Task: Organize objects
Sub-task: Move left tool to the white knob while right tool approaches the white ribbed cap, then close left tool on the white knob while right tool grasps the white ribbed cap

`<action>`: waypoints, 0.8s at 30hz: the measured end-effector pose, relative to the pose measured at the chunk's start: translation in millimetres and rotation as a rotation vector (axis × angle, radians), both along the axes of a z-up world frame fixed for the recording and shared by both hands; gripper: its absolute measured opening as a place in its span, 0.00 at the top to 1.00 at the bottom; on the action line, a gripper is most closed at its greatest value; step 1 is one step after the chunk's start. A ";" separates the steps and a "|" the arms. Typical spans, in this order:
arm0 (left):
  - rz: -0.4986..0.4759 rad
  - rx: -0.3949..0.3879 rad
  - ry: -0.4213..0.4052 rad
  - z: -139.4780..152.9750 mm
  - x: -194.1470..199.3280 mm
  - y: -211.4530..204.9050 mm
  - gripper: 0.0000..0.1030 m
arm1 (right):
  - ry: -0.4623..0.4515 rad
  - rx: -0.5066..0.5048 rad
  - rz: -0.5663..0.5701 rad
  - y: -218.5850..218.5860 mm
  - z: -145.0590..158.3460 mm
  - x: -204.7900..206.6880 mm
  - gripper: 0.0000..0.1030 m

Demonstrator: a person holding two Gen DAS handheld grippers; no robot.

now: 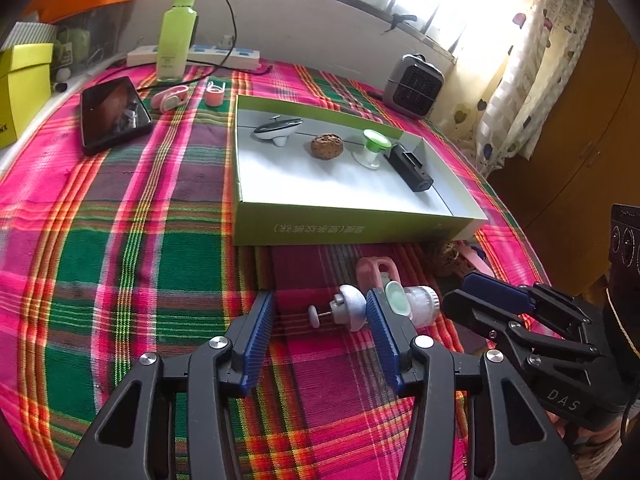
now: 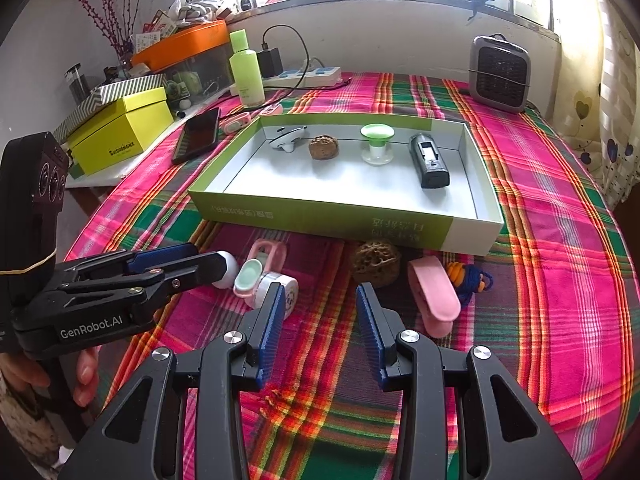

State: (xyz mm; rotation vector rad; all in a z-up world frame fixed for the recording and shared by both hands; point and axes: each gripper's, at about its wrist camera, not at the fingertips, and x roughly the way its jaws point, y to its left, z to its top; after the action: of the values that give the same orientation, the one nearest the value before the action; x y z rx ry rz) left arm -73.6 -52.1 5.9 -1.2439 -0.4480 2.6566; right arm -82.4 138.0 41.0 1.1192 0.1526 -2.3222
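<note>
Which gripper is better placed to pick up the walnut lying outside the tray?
Right. The right gripper is open, with the walnut just ahead of it; the left gripper faces the white knob.

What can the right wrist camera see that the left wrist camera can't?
Only the right wrist view shows the pink clip whole, the blue and orange knotted cord and the purple dried twigs. Only the left wrist view shows the small white knob with a pin whole, between the left tongs. Both show the green tray, holding four things, and the green bottle.
</note>
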 end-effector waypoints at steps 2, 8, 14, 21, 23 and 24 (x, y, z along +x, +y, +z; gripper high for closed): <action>0.010 -0.009 0.000 0.6 1.0 -2.0 0.55 | -0.002 -0.002 0.006 -1.8 -0.4 0.6 0.63; 0.035 -0.030 -0.002 0.9 2.4 -11.6 0.55 | -0.014 -0.022 0.031 -8.1 -0.3 1.3 0.63; 0.046 -0.032 -0.002 0.4 3.1 -16.3 0.55 | -0.039 -0.028 0.056 -15.6 -5.3 0.7 0.63; 0.037 -0.023 -0.003 -0.8 2.0 -16.8 0.54 | -0.048 -0.006 0.050 -17.6 -10.7 -1.3 0.63; 0.034 -0.024 -0.002 -0.9 1.5 -16.8 0.54 | -0.043 0.003 0.048 -16.7 -11.0 -1.6 0.63; 0.032 -0.025 -0.001 -0.9 1.2 -16.7 0.54 | -0.040 0.007 0.047 -16.1 -10.7 -1.8 0.63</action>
State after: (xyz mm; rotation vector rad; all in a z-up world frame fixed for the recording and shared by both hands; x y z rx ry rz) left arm -72.4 -68.9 5.0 -1.2562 -0.4405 2.6963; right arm -84.2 121.9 30.3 1.1530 0.1697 -2.2581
